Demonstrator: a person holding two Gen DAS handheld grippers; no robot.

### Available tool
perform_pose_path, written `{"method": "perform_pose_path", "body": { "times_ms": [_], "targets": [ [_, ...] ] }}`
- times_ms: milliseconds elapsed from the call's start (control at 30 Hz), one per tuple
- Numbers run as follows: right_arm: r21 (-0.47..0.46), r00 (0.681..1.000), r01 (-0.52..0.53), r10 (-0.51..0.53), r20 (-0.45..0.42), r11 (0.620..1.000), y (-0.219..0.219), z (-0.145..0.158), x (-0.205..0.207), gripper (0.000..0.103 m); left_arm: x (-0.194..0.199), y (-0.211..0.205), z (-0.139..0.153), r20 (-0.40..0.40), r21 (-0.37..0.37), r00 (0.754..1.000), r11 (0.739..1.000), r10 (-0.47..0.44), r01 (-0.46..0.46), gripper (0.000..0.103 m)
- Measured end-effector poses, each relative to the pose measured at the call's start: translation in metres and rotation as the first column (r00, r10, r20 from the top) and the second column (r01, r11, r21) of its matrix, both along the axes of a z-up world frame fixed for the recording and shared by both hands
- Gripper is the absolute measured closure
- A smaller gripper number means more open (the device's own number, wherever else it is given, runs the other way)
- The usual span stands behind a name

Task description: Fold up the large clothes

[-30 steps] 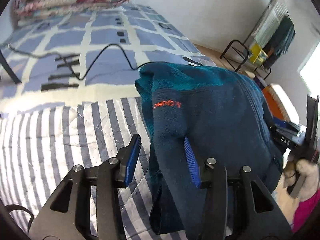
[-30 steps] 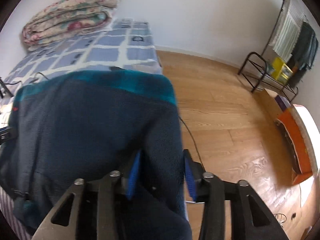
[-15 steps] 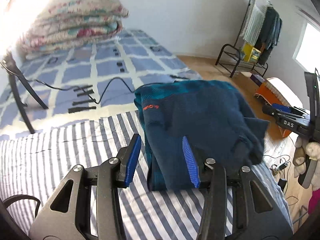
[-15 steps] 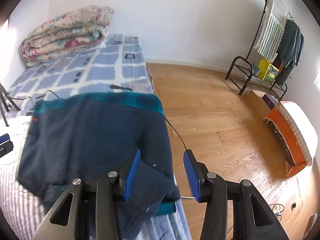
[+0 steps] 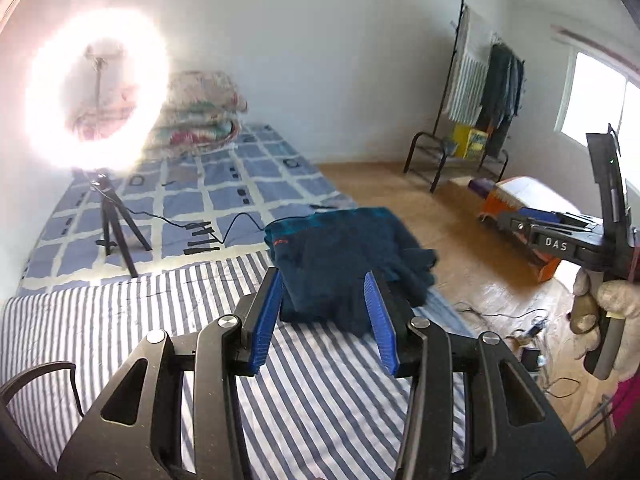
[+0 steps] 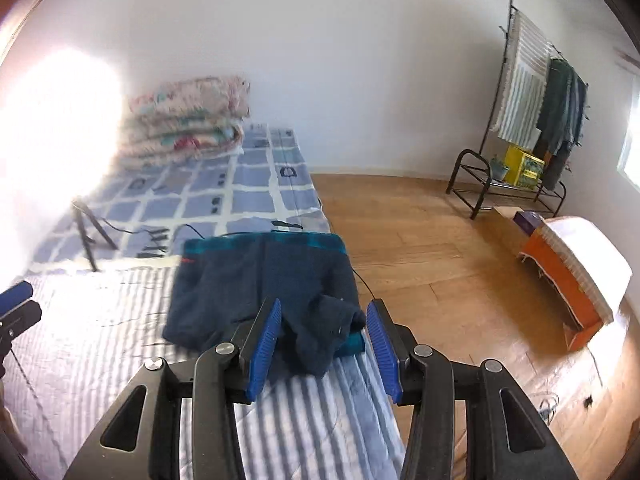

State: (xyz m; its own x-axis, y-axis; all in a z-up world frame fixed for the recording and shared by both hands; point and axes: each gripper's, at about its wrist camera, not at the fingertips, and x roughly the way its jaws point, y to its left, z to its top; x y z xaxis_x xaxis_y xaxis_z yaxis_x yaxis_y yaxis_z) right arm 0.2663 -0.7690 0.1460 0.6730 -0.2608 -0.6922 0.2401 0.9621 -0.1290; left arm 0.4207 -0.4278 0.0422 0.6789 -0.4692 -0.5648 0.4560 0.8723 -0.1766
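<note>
A dark navy fleece garment (image 5: 340, 256) with a teal band and a small red logo lies folded on the striped sheet (image 5: 120, 320) near the bed's right edge. It also shows in the right wrist view (image 6: 260, 280), with a loose corner bunched at its near right. My left gripper (image 5: 324, 316) is open and empty, raised above the bed short of the garment. My right gripper (image 6: 322, 340) is open and empty, held back over the bed's right edge. The right gripper's body (image 5: 568, 236) shows at the right of the left wrist view.
A bright ring light on a tripod (image 5: 116, 224) stands on the checked blue bedspread (image 5: 224, 192), with a black cable trailing from it. A folded floral quilt (image 6: 188, 120) lies at the bed's head. A clothes rack (image 6: 532, 112) and an orange box (image 6: 568, 272) stand on the wooden floor.
Both grippers let go of the garment, which dropped folded onto the bed. Both then pulled back and up, away from it.
</note>
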Motion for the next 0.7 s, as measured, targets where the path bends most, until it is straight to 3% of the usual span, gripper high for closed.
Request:
{"method": "perform_pose_path", "body": {
  "times_ms": [233,467,567,600,700],
  "targets": [
    [0.004,0.996,-0.064,0.063,0.061,0.998,0.035,0.063,-0.086,0.057,-0.097,0.033,0.053,0.072,-0.012,0.997,1.0,-0.004,0.005,0.059],
    [0.045,0.989,-0.098,0.092,0.119,0.994,0.067,0.09,-0.163,0.056,-0.184,0.06,0.077,0.136,-0.003,0.991,1.0,-0.009,0.01,0.059],
    [0.032,0.984,-0.099,0.093,0.151,0.995,0.082,0.092,-0.192,0.049,-0.215,0.07,0.079,0.131,-0.003,0.991,1.0,-0.014,0.015,0.058],
    [0.025,0.982,-0.105,0.099,0.159,0.994,0.087,0.091,-0.2,0.041,-0.221,0.072,0.078,0.131,-0.003,0.991,1.0,-0.015,0.015,0.058],
    [-0.017,0.98,-0.098,0.099,0.172,0.995,0.103,0.086,-0.22,0.033,-0.247,0.084,0.072,0.137,-0.013,0.991,1.0,-0.001,0.002,0.031]
  ]
}}
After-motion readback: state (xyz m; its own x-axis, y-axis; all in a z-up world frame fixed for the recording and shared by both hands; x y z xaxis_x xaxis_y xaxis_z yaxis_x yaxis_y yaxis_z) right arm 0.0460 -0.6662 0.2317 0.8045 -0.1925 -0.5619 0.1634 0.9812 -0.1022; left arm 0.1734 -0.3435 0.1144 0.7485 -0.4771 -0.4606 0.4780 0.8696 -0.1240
